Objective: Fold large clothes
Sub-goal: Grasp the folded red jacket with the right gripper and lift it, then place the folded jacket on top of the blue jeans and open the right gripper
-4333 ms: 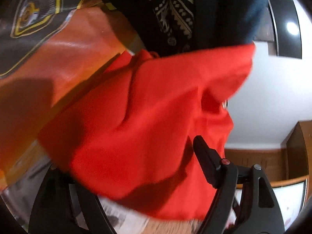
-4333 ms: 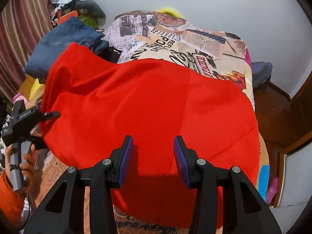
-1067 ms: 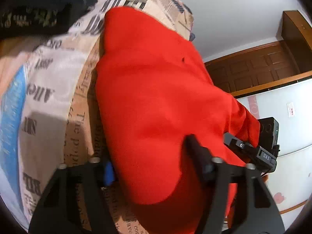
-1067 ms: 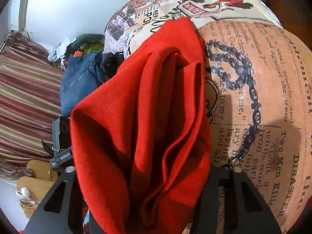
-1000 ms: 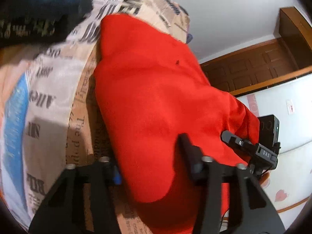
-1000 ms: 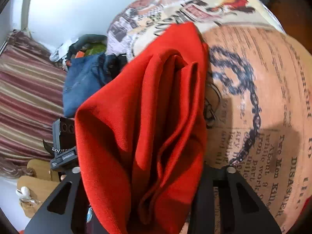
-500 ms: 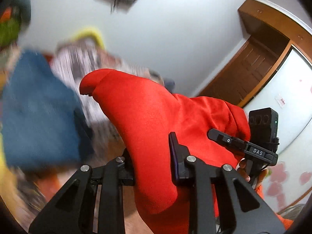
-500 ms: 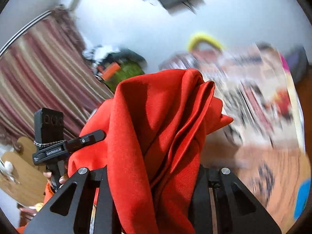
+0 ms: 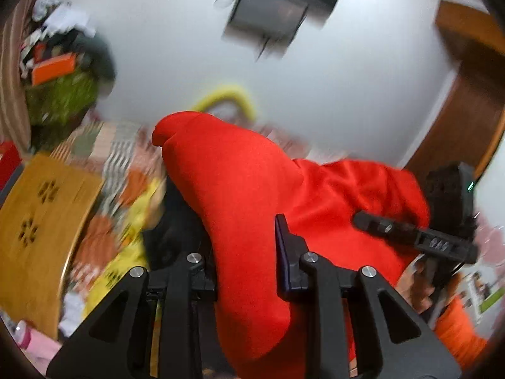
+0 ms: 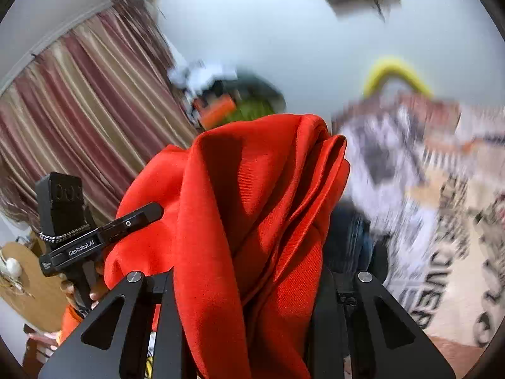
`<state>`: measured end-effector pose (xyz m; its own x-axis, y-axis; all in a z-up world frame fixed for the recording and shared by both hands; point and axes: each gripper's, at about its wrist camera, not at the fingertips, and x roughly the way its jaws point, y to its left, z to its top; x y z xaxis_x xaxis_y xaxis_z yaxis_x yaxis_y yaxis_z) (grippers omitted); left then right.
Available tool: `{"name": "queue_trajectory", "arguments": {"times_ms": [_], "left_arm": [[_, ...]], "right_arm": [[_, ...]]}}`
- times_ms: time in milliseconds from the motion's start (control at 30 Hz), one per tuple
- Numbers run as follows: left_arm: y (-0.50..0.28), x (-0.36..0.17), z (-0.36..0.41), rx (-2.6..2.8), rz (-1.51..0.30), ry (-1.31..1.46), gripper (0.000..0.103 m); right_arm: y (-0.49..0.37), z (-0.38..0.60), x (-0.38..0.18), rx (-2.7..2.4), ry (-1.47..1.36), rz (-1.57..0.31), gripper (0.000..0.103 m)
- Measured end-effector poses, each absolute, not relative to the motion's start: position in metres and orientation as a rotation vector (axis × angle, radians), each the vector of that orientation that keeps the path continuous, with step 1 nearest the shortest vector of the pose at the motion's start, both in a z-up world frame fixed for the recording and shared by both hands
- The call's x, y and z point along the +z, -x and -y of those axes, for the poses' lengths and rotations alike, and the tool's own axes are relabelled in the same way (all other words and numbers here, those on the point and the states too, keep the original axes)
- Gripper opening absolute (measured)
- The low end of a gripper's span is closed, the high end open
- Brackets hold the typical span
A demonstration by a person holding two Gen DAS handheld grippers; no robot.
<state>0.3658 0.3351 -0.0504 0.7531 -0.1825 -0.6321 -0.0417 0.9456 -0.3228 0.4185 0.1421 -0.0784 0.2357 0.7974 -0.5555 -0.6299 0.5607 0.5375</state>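
Observation:
A large red garment (image 9: 252, 189) is folded into a thick bundle and held up in the air between both grippers. My left gripper (image 9: 246, 252) is shut on one end of it; the cloth bulges out between its jaws. My right gripper (image 10: 249, 284) is shut on the other end (image 10: 252, 189), where several folded layers show. Each view shows the other gripper beside the cloth: the right one (image 9: 419, 240) in the left wrist view, the left one (image 10: 94, 237) in the right wrist view.
A bed with a newspaper-print cover (image 10: 442, 221) lies below right. Striped curtains (image 10: 79, 101) hang at the left. A clothes pile (image 9: 63, 72) sits by the wall. A wooden board (image 9: 34, 230) is at the left, a wooden door (image 9: 467, 101) at the right.
Both grippers lifted the folded red garment off the bed and swung it up and to the left; the views now face the wall and the curtains, blurred by motion.

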Motion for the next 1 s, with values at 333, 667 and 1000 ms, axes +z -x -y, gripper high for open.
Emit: {"name": "queue_trajectory", "arguments": {"times_ms": [333,667,1000], "left_arm": [[-0.36,-0.109,-0.369,-0.061,-0.747,0.387,0.057],[-0.325,-0.092,-0.344,0.069,-0.785,0.365,0.09],[-0.262,-0.047,-0.317,0.214,-0.701,0.255,0.09]], "right_arm": [[-0.407,-0.133,-0.143,0.936,-0.119,-0.963,0.045],[-0.391,-0.095,-0.121,0.653,0.046,-0.902,0.059],[-0.334,-0.063,-0.061,0.652,0.107,-0.741,0.059]]}}
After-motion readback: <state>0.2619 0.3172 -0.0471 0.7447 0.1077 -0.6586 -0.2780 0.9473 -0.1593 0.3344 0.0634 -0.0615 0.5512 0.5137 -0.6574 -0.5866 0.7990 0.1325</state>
